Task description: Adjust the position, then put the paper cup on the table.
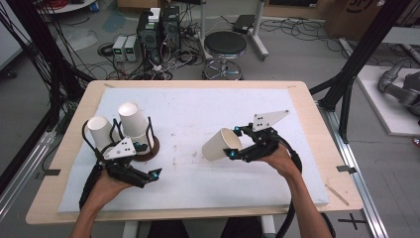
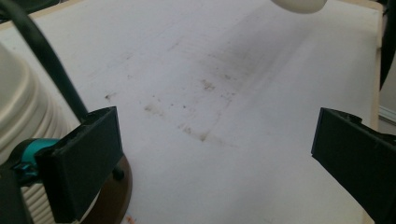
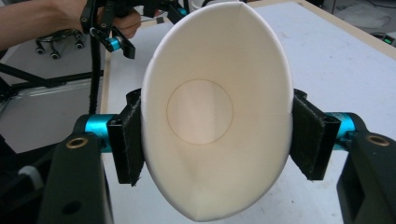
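- The right gripper (image 1: 233,142) has its black jaws pressed on the rim of a white paper cup (image 1: 221,144); the right gripper view shows the mouth (image 3: 215,112) squeezed into a pointed oval between the pads, so the grip is firm and narrow.
- That held cup lies on its side above the white foam mat (image 1: 198,114), right of the desk's middle; its long axis runs roughly level, closed bottom towards the desk's left edge, open mouth towards the right gripper.
- The left gripper (image 1: 148,171) stands wide open with nothing between its jaws; it hangs near the desk's front-left corner, just in front of a dark brown round base (image 1: 148,151).
- Two stacks of upturned white paper cups stand by that base: a ribbed stack (image 1: 134,121) on it and another (image 1: 100,131) just to its left.
- The turning relation, as I judge it: the stacks lie well to the left of the held cup, bottoms up; the cup's axis would have to swing upright, mouth down, before it could sit over a stack; the left gripper is the nearer one to them.
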